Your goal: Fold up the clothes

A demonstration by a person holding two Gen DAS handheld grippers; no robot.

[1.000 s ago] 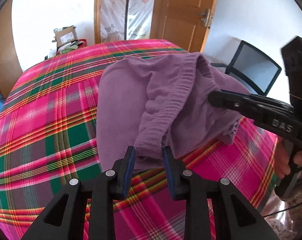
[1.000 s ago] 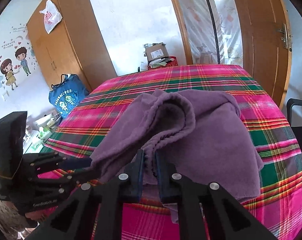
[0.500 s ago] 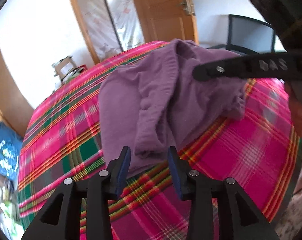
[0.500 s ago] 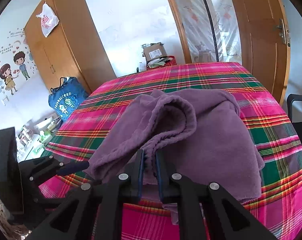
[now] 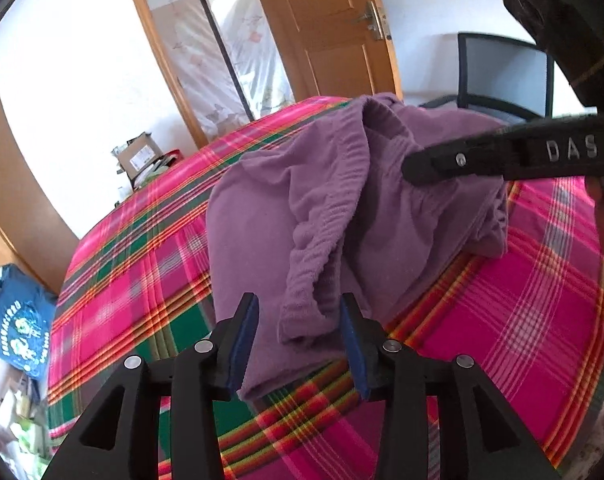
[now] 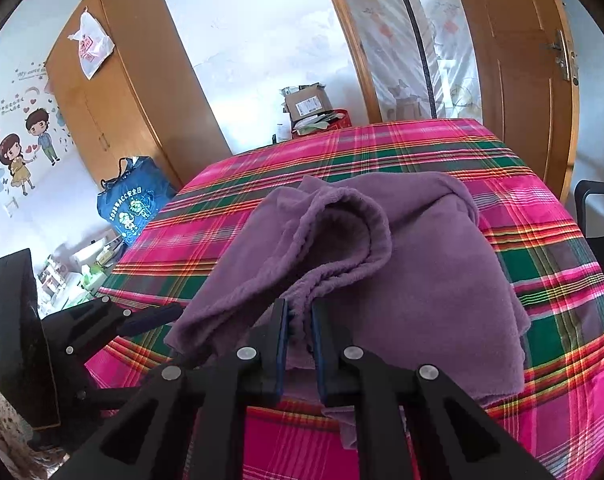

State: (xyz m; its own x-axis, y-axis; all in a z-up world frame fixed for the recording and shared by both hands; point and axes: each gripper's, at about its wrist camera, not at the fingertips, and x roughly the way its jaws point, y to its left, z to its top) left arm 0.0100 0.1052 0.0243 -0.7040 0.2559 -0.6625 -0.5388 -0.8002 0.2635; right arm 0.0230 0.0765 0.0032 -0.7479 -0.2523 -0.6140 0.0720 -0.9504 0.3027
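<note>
Right hand-held gripper (image 6: 300, 332) pinches the purple garment's (image 6: 422, 280) ribbed edge above the plaid bedspread (image 6: 382, 152).

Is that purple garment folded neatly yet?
No. The purple garment lies bunched on the plaid cover, its ribbed edge pinched in the right gripper.

The crumpled purple fleece garment (image 6: 430, 280) is soft, matt and nappy, its ribbed waistband (image 5: 322, 224) gathered into fine ridges. Under it lies a pink, green and yellow plaid woven cloth (image 5: 522, 312), flat and smooth with a faint sheen. The left hand-held gripper (image 5: 300, 338) is matt black plastic with bright metal rivets and dull blue rubbery pads. The brown wooden door (image 6: 518, 52) and brown wooden wardrobe (image 6: 138, 80) look smooth and lightly varnished.
</note>
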